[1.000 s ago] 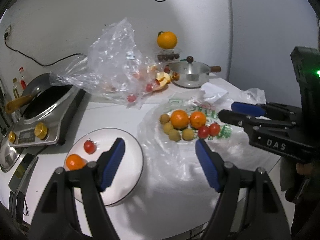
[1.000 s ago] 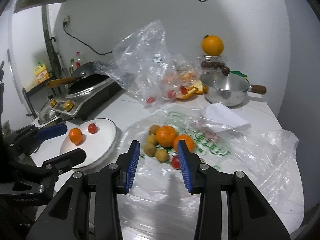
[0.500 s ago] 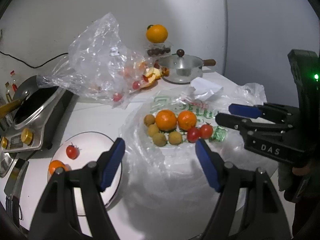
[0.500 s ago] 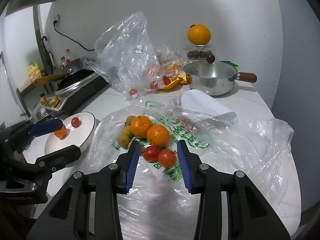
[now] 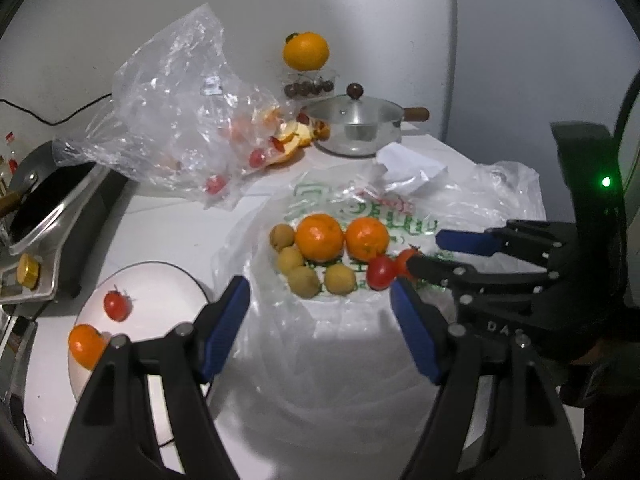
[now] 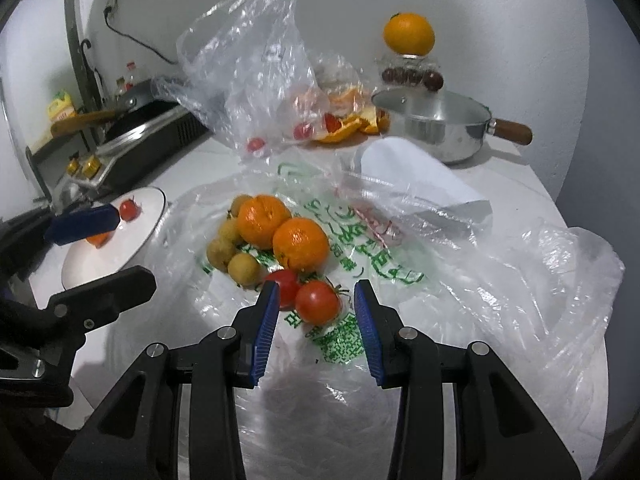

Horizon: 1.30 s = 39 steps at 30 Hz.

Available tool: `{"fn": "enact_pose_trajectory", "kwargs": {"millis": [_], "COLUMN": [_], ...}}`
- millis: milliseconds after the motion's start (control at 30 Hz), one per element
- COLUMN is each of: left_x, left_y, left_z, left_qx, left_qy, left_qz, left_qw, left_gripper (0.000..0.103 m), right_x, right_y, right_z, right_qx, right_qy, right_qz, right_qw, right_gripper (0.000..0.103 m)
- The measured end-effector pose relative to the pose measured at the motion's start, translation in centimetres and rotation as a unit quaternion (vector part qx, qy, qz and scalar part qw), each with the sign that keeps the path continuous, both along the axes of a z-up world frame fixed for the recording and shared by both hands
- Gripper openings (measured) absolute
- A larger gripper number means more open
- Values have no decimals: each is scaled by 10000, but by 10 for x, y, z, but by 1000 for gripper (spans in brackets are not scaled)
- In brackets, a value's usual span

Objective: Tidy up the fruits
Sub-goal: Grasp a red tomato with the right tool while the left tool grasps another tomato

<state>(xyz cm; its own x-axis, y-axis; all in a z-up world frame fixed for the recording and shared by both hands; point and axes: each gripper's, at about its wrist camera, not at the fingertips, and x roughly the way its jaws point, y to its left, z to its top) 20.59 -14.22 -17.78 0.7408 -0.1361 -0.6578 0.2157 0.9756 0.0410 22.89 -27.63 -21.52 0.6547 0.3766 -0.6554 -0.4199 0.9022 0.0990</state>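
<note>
On a flat printed plastic bag (image 6: 360,264) lie two oranges (image 6: 300,244), several small yellow-brown fruits (image 6: 244,268) and two cherry tomatoes (image 6: 318,302). My right gripper (image 6: 316,304) is open, its blue pads either side of the nearer tomato, close to it. My left gripper (image 5: 320,300) is open and empty, just short of the fruit pile (image 5: 320,236). A white plate (image 5: 160,292) at the left holds one tomato (image 5: 117,306) and one small orange (image 5: 85,345). The right gripper (image 5: 424,250) shows at the tomatoes (image 5: 382,272) in the left wrist view.
A lidded steel saucepan (image 5: 360,124) stands at the back, behind it a jar topped by an orange (image 5: 306,50). A crumpled clear bag (image 5: 172,120) with tomatoes and orange peel lies back left. An induction cooker with a pan (image 5: 44,208) stands at far left. Crumpled paper (image 6: 416,176) lies on the bag.
Both grippers have moved forward toward the fruit pile. The right gripper has come up around the nearer tomato. The left gripper has swung right, away from the plate.
</note>
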Motion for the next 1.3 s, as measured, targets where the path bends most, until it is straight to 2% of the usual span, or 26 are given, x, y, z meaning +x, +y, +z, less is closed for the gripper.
{"fn": "enact_pose_trajectory", "kwargs": {"millis": [267, 433, 567, 667, 767, 1033, 1300], "left_x": [7, 9, 9, 8, 9, 17, 33], "left_y": [-2, -5, -12, -16, -22, -45, -64], "left_z": [-9, -11, -12, -12, -13, -17, -29], "left_qx": [28, 93, 186, 229, 293, 513, 640], "left_qy": [88, 133, 149, 156, 183, 202, 333], "left_qz": [-99, -172, -248, -290, -346, -609, -816], "left_qw": [9999, 9997, 9994, 9992, 9988, 9966, 9941], "left_gripper": [73, 67, 66, 65, 58, 57, 49], "right_x": [10, 13, 13, 12, 8, 2, -2], "right_y": [7, 10, 10, 8, 3, -18, -37], "right_z": [-11, -18, -18, -19, -16, -2, 9], "right_qx": [-163, -219, -235, -212, -140, 79, 258], "right_qy": [209, 294, 275, 265, 181, -69, -327], "right_qz": [65, 100, 174, 198, 225, 48, -126], "right_qw": [9996, 9993, 9992, 9992, 9995, 9999, 9991], "right_gripper": [41, 41, 30, 30, 30, 30, 30]}}
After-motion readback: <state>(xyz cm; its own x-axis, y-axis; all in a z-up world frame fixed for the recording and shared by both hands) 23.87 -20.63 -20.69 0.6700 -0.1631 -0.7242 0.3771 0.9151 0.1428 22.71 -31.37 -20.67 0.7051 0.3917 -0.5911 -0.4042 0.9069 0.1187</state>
